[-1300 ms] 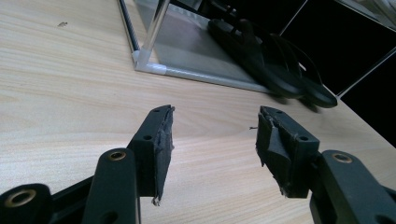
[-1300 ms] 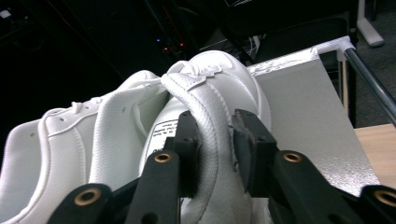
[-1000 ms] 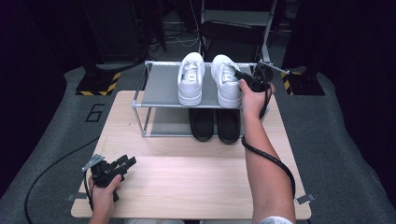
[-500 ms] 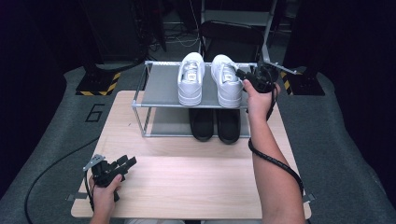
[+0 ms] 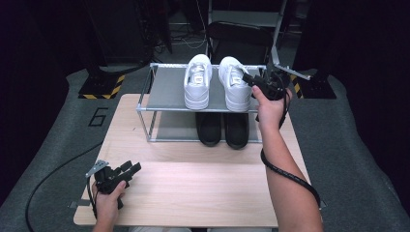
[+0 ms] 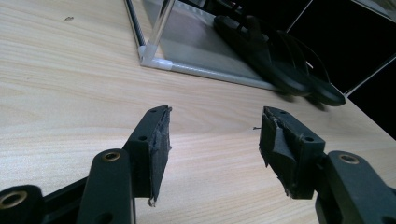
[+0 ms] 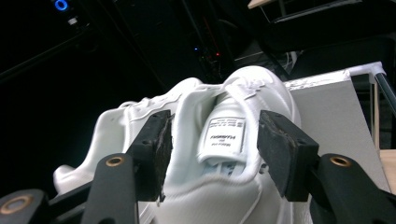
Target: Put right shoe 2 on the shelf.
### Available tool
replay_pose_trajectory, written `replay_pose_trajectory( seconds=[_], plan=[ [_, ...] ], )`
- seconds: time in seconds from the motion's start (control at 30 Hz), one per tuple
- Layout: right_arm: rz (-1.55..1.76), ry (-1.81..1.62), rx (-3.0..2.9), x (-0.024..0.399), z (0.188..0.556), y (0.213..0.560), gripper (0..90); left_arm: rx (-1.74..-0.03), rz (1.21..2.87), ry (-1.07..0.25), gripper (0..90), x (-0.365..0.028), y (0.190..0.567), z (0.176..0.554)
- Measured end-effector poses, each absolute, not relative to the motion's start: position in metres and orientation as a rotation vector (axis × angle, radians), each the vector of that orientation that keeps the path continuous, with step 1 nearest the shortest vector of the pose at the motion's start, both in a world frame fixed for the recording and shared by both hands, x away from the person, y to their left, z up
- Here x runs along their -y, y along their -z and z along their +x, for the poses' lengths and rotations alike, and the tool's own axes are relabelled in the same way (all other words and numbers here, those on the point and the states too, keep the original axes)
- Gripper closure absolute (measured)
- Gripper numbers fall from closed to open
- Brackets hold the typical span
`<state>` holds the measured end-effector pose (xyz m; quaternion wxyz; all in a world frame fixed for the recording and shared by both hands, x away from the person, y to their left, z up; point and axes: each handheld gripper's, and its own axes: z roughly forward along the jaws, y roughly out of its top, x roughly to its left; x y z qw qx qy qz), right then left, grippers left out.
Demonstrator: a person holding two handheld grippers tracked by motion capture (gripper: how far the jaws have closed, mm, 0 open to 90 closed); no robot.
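Shoe rack [image 5: 164, 94] on table, white sneakers [image 5: 235, 87] on its top shelf; right gripper [image 5: 257, 83], jaws just widened and empty, beside right sneaker. Left gripper [image 5: 129, 170] spread, empty.

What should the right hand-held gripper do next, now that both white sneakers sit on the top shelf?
Probably draw the right hand-held gripper back from the right white sneaker. Its jaws have just been opening and stand wide, pads off the shoe, which rests on the rack's top shelf beside the left white sneaker. The placement looks done.
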<state>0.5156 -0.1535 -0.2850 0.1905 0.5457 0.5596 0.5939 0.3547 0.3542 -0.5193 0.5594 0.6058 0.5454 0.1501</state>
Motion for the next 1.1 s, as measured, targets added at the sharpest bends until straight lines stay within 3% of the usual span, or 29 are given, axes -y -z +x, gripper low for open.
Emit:
replay_pose_trajectory(
  seconds=[0.53, 1.1],
  plan=[
    [1.371, -1.734, -1.697, 0.162, 0.434, 0.304, 40.1, -1.29, 1.439, -0.359, 41.5, -0.35, 0.521, 0.354],
    [1.414, -1.711, -1.822, 0.158, 0.375, 0.419, 39.4, -1.294, 1.442, -0.363, 40.5, -0.348, 0.521, 0.353]
  ],
)
